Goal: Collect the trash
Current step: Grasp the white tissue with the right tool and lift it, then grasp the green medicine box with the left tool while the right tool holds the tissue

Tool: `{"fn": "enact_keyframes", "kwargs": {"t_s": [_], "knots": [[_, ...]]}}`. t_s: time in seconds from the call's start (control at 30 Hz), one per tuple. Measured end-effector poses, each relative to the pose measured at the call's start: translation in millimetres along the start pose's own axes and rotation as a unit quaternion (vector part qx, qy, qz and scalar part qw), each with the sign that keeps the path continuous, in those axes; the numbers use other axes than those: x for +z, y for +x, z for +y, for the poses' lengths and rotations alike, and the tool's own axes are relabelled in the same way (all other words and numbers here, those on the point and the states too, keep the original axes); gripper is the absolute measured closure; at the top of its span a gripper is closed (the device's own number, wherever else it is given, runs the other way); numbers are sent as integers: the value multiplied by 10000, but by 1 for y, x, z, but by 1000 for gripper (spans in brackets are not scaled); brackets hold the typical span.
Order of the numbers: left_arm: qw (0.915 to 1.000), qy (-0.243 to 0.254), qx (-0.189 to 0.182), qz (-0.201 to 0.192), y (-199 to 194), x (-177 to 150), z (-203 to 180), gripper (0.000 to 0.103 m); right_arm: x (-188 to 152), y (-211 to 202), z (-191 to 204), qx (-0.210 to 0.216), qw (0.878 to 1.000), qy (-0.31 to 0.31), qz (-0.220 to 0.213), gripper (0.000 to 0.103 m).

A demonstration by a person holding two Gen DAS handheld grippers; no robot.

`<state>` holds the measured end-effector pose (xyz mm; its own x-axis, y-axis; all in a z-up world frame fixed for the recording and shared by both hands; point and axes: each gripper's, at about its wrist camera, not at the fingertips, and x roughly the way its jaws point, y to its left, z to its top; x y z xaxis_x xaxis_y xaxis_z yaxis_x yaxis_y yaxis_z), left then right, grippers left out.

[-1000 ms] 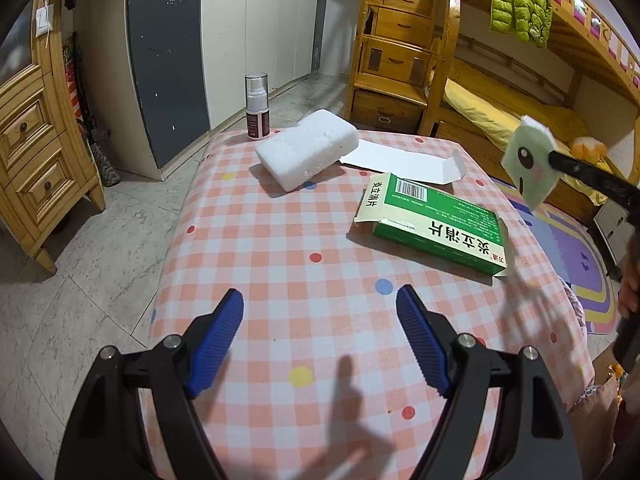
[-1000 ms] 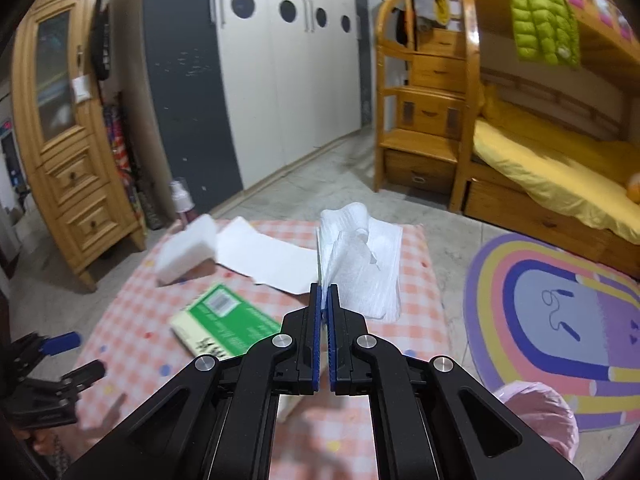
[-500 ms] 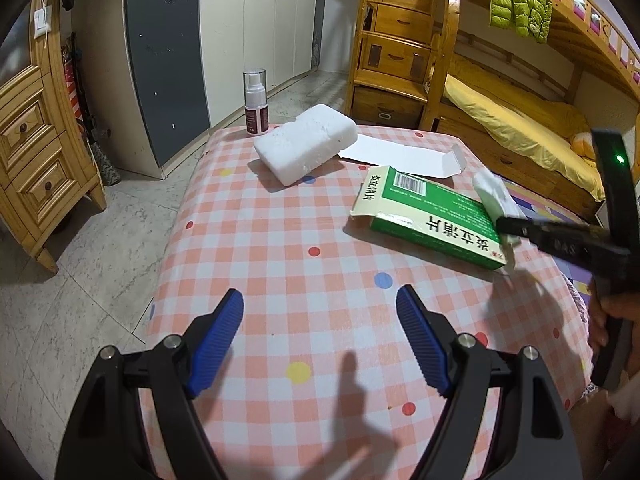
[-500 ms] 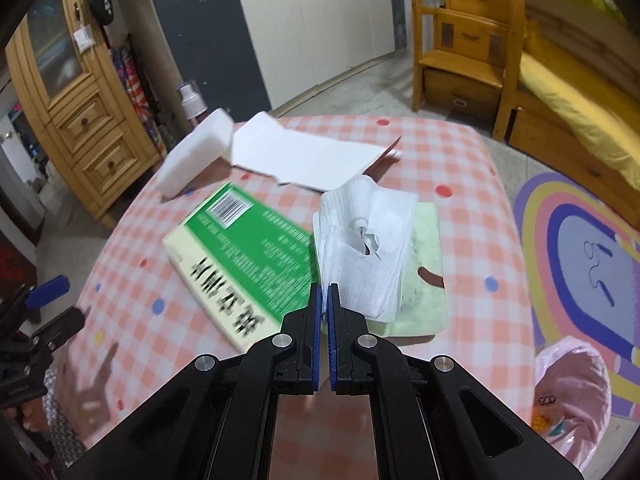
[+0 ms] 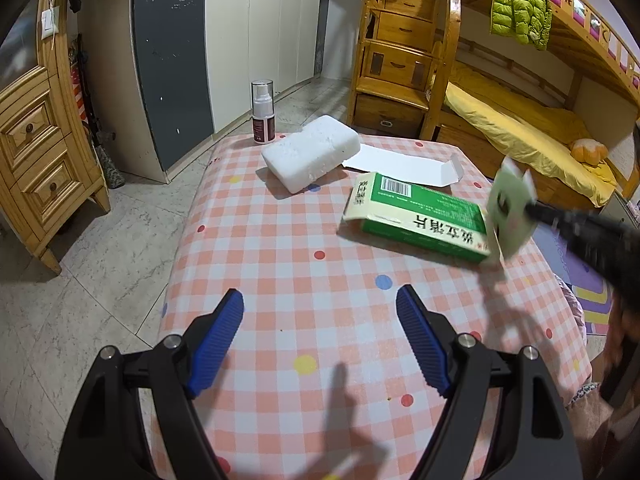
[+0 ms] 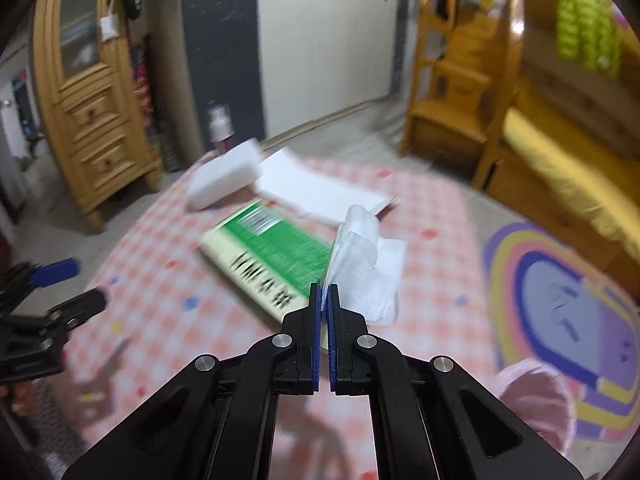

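One piece of trash is in our grip right now: the right gripper [image 6: 324,292] has its blue pads pressed together on a flat pale-green packet with a crumpled white tissue sheet [image 6: 368,268], and we hold it clear of the pink-and-white checked tablecloth [image 5: 280,272]. Half a second ago that packet hung low, just beside the green medicine box; now it sits higher and tilted, past the box's right-hand end in the left wrist view [image 5: 512,208], and the right view is smeared with motion. We read that as the carry under way, probably toward the pink plastic bag [image 6: 536,404] on the floor at lower right. Its mouth and contents we cannot make out from here.

Our left gripper [image 5: 320,340] has not budged in the last second, jaws spread wide over the cloth with nothing between them.

Waiting on the table: the green cardboard medicine box [image 5: 416,216], one end flap open and its inside hidden; the white foam block [image 5: 310,152]; the flattened white carton [image 5: 404,162]; and the small spray bottle [image 5: 262,112].
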<state>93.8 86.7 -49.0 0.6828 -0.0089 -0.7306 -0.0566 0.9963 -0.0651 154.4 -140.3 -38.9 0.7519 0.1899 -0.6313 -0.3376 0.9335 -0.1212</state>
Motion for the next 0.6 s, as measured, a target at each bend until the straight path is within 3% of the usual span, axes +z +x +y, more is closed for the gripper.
{"fn": "enact_keyframes", "kwargs": {"t_s": [0.2, 0.37, 0.6], "knots": [[10000, 4, 65, -43, 6, 9, 2, 26, 27, -3, -34, -389, 9970, 351, -578, 100], [10000, -18, 80, -24, 17, 16, 1, 26, 33, 41, -45, -224, 9982, 491, -275, 100], [9999, -29, 127, 105, 33, 18, 5, 26, 27, 94, -37, 359, 9961, 763, 266, 100]]}}
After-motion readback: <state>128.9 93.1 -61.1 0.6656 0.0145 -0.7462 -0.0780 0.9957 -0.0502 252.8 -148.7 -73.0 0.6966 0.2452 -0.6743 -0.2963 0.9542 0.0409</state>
